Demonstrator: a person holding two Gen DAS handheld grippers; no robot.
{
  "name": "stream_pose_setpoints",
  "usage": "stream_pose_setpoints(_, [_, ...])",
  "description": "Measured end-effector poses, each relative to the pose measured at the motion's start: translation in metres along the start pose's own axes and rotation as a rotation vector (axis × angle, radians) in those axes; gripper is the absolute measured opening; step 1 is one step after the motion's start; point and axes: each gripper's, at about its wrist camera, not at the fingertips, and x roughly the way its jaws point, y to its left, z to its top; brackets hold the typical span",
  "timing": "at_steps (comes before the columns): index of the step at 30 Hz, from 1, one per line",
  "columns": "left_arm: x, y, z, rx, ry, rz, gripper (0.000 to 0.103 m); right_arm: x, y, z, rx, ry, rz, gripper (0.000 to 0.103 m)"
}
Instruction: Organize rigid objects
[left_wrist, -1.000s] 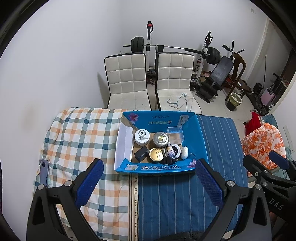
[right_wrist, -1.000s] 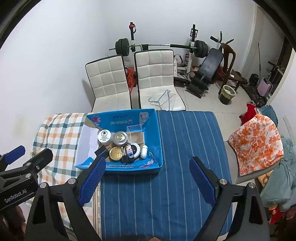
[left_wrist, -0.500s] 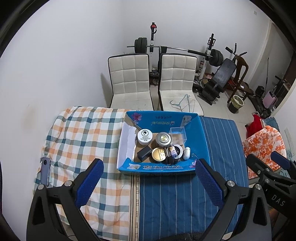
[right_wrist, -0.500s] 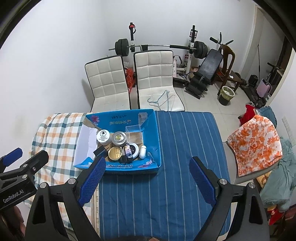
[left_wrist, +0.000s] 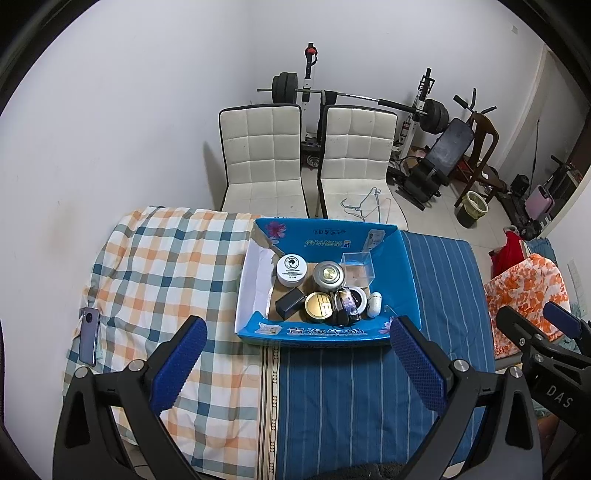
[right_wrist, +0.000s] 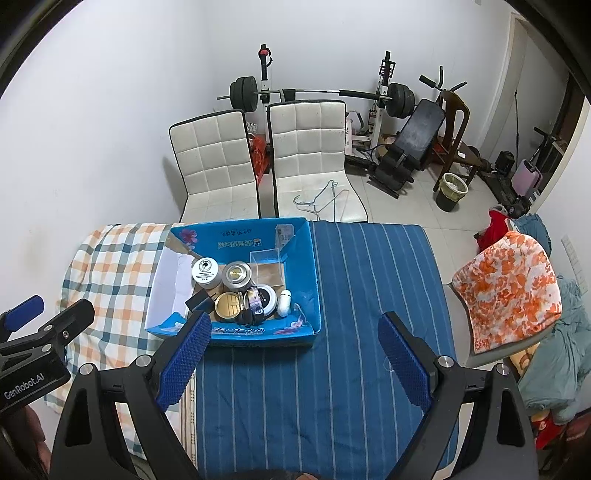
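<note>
Blue cardboard forms the box (left_wrist: 400, 280) at the centre of the left wrist view, and the small hard things sit crowded in its lower half, touching one another. Left to right I count: one phone (left_wrist: 89, 335) lying apart on the checked cloth at the far left, one black block (left_wrist: 290, 302), one white jar (left_wrist: 291, 269), one gold tin (left_wrist: 320, 305), one silver tin (left_wrist: 328, 275), one clear cube (left_wrist: 357, 266), one white capsule (left_wrist: 374, 304) (the dark bits by the gold tin are too jumbled to count). The left gripper (left_wrist: 295, 365) and the right gripper (right_wrist: 293, 363) both hover spread wide, holding nothing. Reaching into that cluster could knock a neighbour over or catch the box's thin wall.
</note>
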Motion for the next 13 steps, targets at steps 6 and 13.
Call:
stream_pose_setpoints(6, [-0.0018, -0.0005, -0.0039, -0.007, -0.01, 0.015, 0.102, -0.0008, -0.0009, -0.0005, -0.008, 0.0, 0.002, 0.094])
stream_pose_setpoints(13, [-0.0077, -0.007, -0.0076, 0.006, -0.042, 0.019, 0.102, -0.001, 0.0005, -0.0003, -0.006, 0.004, 0.009, 0.094])
